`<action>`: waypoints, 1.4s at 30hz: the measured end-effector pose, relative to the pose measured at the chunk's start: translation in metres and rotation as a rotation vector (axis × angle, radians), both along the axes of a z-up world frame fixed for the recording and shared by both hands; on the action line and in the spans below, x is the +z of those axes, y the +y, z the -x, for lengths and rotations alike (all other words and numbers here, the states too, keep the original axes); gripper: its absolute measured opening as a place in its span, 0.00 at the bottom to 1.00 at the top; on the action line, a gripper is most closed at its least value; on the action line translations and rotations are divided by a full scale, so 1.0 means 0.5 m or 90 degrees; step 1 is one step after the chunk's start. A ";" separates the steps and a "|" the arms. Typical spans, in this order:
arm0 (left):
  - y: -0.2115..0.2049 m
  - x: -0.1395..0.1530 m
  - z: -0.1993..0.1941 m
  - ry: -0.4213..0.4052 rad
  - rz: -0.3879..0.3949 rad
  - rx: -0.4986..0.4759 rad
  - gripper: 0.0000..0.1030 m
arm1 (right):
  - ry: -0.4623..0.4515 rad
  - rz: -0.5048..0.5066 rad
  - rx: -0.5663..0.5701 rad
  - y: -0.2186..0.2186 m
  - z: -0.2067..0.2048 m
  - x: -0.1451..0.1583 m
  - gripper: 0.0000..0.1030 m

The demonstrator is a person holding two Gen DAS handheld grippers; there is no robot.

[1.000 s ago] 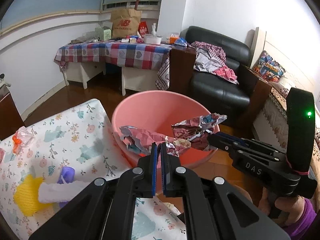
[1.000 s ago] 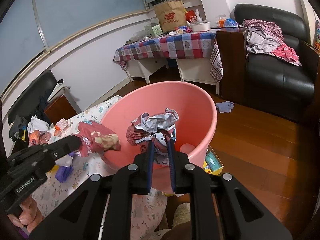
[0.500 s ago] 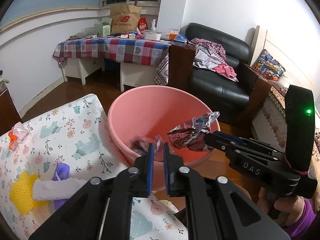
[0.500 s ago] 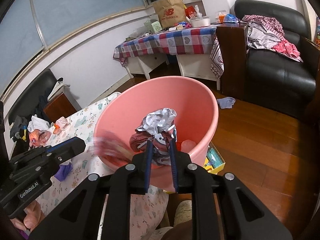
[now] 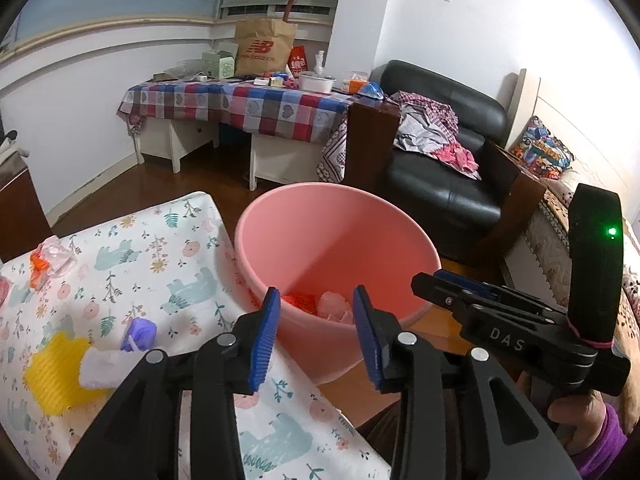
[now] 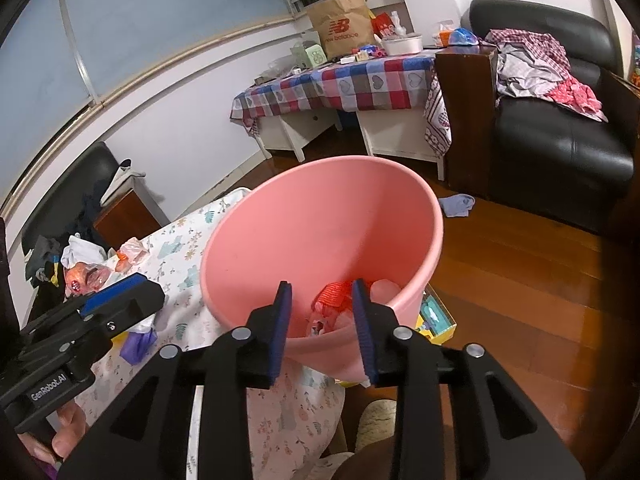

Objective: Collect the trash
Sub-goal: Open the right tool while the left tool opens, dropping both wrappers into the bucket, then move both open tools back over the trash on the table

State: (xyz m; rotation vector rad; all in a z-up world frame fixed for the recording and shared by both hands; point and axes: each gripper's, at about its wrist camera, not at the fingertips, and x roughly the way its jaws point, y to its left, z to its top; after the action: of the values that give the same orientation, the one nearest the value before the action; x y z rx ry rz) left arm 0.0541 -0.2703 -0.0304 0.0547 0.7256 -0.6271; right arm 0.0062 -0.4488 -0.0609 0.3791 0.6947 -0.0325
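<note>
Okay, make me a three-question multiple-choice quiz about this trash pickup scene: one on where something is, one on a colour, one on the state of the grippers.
1. Where is the pink bin relative to the floral-cloth table?
A. On top of it
B. Beside its edge, on the floor side
C. Under the checked tablecloth

2. What colour are the pads on the gripper fingers?
A. Blue
B. Green
C. Red

3. What state are the two grippers in?
A. Both shut on paper
B. One open, one shut
C. Both open and holding nothing

Answers: 1 B, the bin's rim sits right off the table's edge. 2 A, blue strips line the fingers in both wrist views. 3 C, the left gripper and right gripper each show a wide gap with nothing between.
</note>
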 end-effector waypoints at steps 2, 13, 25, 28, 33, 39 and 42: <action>0.010 0.002 0.005 0.000 0.003 0.006 0.39 | -0.002 0.002 0.006 0.007 0.002 0.004 0.31; 0.087 0.008 0.021 0.015 0.017 0.041 0.53 | -0.011 0.011 0.059 0.079 0.011 0.020 0.43; 0.206 0.007 0.044 -0.009 0.023 0.120 0.53 | -0.023 -0.004 0.135 0.203 0.018 0.013 0.43; 0.240 0.002 0.050 -0.019 0.016 0.145 0.53 | -0.010 -0.007 0.167 0.248 0.013 -0.002 0.43; 0.304 -0.014 0.049 -0.003 0.022 0.180 0.53 | 0.032 -0.003 0.214 0.316 0.004 -0.028 0.43; 0.393 -0.038 0.048 0.011 0.018 0.232 0.53 | 0.034 0.022 0.245 0.374 -0.001 -0.029 0.43; 0.441 -0.048 0.050 0.015 0.021 0.265 0.53 | 0.045 0.027 0.260 0.392 -0.009 -0.033 0.43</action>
State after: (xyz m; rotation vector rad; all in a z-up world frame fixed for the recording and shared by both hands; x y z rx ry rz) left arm 0.0291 -0.0499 -0.0545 -0.1317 0.7229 -0.2413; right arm 0.0109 -0.2527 -0.0777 0.1915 0.8289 0.3267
